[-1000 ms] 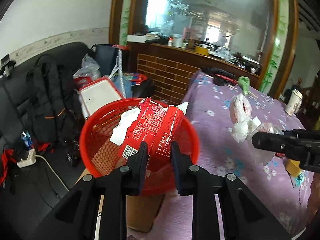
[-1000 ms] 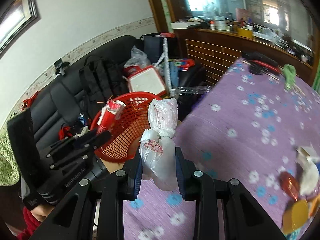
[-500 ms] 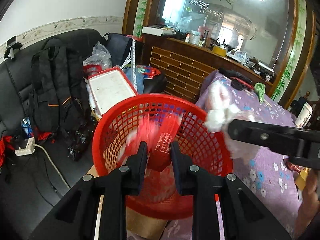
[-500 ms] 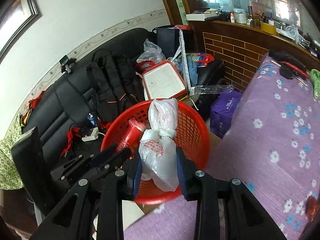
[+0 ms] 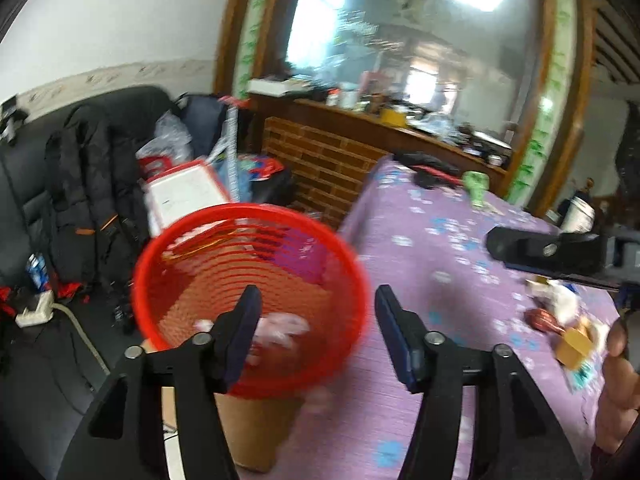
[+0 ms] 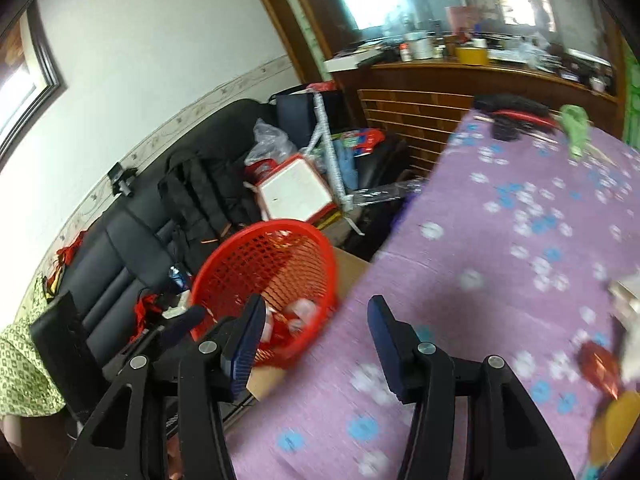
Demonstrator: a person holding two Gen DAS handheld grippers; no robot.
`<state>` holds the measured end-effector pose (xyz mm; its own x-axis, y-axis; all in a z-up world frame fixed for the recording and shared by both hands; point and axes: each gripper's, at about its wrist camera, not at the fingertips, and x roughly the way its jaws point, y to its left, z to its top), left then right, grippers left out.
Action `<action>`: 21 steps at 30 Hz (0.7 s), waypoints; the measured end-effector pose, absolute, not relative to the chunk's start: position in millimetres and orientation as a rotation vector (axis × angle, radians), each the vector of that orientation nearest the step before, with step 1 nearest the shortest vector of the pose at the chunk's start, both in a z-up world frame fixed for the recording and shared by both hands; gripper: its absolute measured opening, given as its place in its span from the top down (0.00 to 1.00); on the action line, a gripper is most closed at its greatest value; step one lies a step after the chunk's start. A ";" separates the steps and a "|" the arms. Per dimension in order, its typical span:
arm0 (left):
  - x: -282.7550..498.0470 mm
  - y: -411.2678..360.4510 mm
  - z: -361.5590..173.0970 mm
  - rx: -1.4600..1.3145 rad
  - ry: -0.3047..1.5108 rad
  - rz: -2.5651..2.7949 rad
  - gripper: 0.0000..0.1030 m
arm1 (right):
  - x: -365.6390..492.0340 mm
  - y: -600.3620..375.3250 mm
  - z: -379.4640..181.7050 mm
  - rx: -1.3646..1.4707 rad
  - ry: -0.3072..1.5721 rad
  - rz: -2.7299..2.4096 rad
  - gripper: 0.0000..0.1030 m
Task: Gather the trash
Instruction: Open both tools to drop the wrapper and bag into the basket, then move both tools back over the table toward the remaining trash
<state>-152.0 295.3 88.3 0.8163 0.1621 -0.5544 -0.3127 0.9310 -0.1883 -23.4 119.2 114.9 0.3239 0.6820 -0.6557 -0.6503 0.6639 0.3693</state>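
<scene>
A purple flowered tablecloth [image 5: 440, 248] fills the right side; the red basket [image 5: 248, 276] with trash sits centre-left. Left gripper [image 5: 318, 320] and right gripper [image 6: 316, 332] are both opening, jaws empty.

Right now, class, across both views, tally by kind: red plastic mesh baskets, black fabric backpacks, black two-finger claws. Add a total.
Red plastic mesh basket: 1
Black fabric backpack: 1
Black two-finger claws: 2 (left claw, right claw; jaws opening, nothing between them)
Total: 4

Bright daylight, motion blur, fisheye edge warping.
</scene>
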 end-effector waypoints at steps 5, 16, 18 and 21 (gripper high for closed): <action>-151.0 231.1 104.3 -0.207 0.546 0.146 0.40 | -40.6 47.2 116.3 0.084 0.857 0.814 0.44; -146.8 102.7 125.8 -0.065 0.552 -0.084 0.36 | -72.1 -98.6 132.8 0.170 0.731 0.585 0.38; -147.1 84.6 127.7 -0.041 0.553 -0.115 0.36 | -75.8 -119.2 138.0 0.183 0.704 0.548 0.38; -150.0 59.2 131.2 -0.005 0.551 -0.160 0.36 | -81.1 -147.3 144.1 0.211 0.672 0.509 0.38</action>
